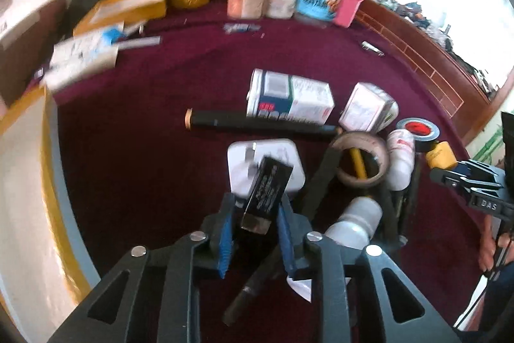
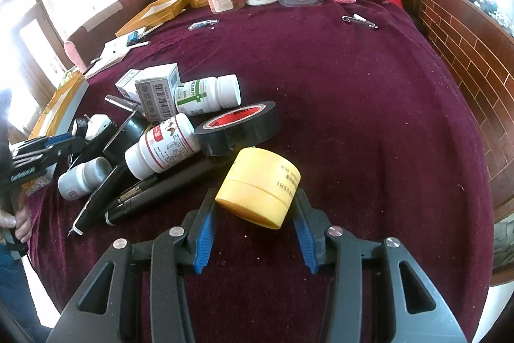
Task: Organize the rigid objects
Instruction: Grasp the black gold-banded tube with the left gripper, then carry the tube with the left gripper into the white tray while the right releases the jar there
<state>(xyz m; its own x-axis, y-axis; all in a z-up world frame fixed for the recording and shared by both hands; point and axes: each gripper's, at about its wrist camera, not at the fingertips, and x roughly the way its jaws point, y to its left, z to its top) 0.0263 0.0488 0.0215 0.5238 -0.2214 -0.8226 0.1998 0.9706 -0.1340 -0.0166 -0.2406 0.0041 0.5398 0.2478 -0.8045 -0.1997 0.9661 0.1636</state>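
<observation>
While the left wrist view is blurring a bit, the left gripper [image 1: 255, 214] is clamping a small black box [image 1: 265, 193] between its blue-padded fingers [image 1: 225, 241], tilted, above a white charger [image 1: 265, 164] lying on the maroon table [image 1: 144, 150]. Just right of it a tape ring [image 1: 358, 159] is sitting with a yellow pencil [image 1: 359, 164] through it, beside a white bottle [image 1: 400, 163]. A black pen [image 1: 260, 122] is lying in front of a white carton [image 1: 289, 100]. The right gripper [image 1: 449, 169] is showing at the right edge with a yellow tub [image 1: 440, 154].

Right wrist view: the right gripper [image 2: 255, 203] is closing its fingers [image 2: 205, 233] on the sides of the yellow tub [image 2: 260, 187], tilted, near the table [image 2: 353, 118]. Black tape [image 2: 241, 127] is lying just behind it, touching a red-labelled bottle [image 2: 163, 145]. A green-labelled bottle [image 2: 208, 94] and a grey box [image 2: 157, 92] are sitting further back; black markers [image 2: 154, 192] are lying left.
</observation>
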